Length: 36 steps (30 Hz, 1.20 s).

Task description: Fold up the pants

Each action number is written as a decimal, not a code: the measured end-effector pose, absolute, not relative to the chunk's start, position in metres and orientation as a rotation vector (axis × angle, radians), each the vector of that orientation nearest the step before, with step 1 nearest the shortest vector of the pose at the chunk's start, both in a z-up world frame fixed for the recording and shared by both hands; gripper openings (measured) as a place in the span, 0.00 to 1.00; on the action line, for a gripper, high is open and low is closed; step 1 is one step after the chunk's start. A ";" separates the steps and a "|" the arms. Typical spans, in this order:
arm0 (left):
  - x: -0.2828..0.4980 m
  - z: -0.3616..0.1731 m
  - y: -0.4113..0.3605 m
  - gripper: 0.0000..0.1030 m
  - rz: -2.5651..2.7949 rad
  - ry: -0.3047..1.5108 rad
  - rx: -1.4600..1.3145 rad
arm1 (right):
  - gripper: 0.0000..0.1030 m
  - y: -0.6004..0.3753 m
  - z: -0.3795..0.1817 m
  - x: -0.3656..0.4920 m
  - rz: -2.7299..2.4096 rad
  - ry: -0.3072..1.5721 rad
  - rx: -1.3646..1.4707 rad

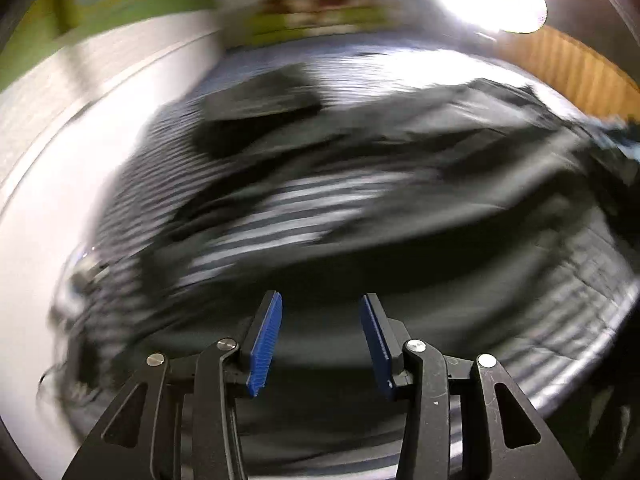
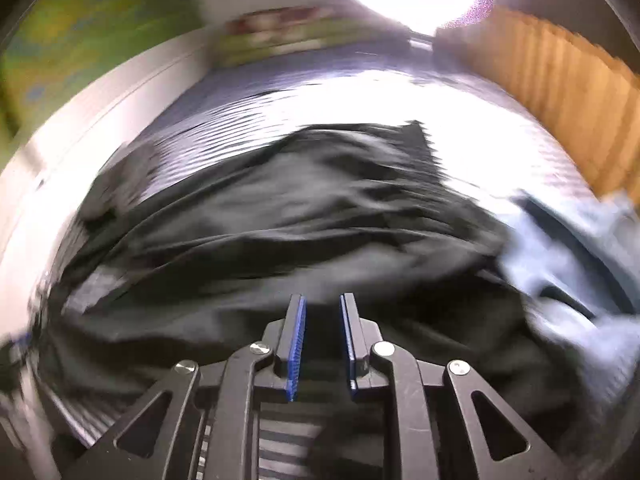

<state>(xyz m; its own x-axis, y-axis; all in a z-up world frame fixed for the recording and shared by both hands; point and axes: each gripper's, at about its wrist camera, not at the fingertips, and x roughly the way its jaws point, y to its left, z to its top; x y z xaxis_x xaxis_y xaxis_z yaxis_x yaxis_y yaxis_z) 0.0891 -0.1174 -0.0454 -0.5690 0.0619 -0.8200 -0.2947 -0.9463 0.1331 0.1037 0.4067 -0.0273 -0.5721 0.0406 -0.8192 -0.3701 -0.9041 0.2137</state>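
Pants [image 2: 280, 216] lie ahead, below both grippers, long axis left-right. Left gripper [image 1: 321, 340] half open, right gripper [image 2: 322, 344] slightly open, both empty; right nearer.

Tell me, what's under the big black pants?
The black pants lie on a grey striped bed cover, which shows all around them. The part of it right beneath the cloth is hidden, so whether anything else lies under there can't be seen.

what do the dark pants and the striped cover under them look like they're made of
Pants: soft matte woven cloth, probably cotton or a blend, judging by the loose folds and lack of shine; blur hides the weave.
Striped cover: thin fabric, likely a bedsheet, with fine grey and white stripes; the bright patches look like light falling on it, not gloss.
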 end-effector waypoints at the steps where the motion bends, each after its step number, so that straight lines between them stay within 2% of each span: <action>1: 0.091 -0.051 -0.089 0.50 2.515 0.407 -1.324 | 0.22 0.420 -0.029 0.108 2.511 0.578 -1.299; 6: 0.103 -0.079 0.009 0.54 2.302 0.532 -1.282 | 0.28 0.463 -0.049 0.110 2.467 0.785 -1.322; 12: 0.084 -0.111 0.088 0.55 2.186 0.707 -1.267 | 0.29 0.487 -0.076 0.084 2.442 0.852 -1.362; 14: 0.067 -0.119 0.094 0.48 2.188 0.737 -1.294 | 0.29 0.496 -0.082 0.076 2.453 0.882 -1.359; 15: 0.058 -0.120 0.092 0.37 2.206 0.738 -1.307 | 0.29 0.498 -0.082 0.072 2.463 0.889 -1.354; 16: 0.045 -0.118 0.088 0.31 2.225 0.704 -1.332 | 0.29 0.501 -0.082 0.069 2.474 0.899 -1.350; 18: 0.026 -0.112 0.079 0.30 2.254 0.627 -1.363 | 0.29 0.504 -0.079 0.058 2.501 0.910 -1.330; 21: -0.008 -0.107 0.066 0.23 2.337 0.607 -1.392 | 0.29 0.509 -0.076 0.042 2.532 0.890 -1.298; 24: -0.032 -0.103 0.050 0.26 2.372 0.525 -1.437 | 0.30 0.513 -0.083 0.024 2.524 0.899 -1.300; 27: -0.048 -0.095 0.033 0.43 2.422 0.425 -1.465 | 0.33 0.516 -0.091 0.016 2.530 0.932 -1.297; 28: -0.048 -0.091 0.029 0.44 2.439 0.416 -1.457 | 0.34 0.517 -0.094 0.016 2.533 0.943 -1.289; 33: -0.016 -0.067 0.034 0.45 2.491 0.555 -1.346 | 0.36 0.526 -0.103 0.023 2.545 1.037 -1.256; 36: 0.004 -0.064 0.062 0.46 2.452 0.642 -1.244 | 0.36 0.525 -0.103 0.019 2.542 1.021 -1.264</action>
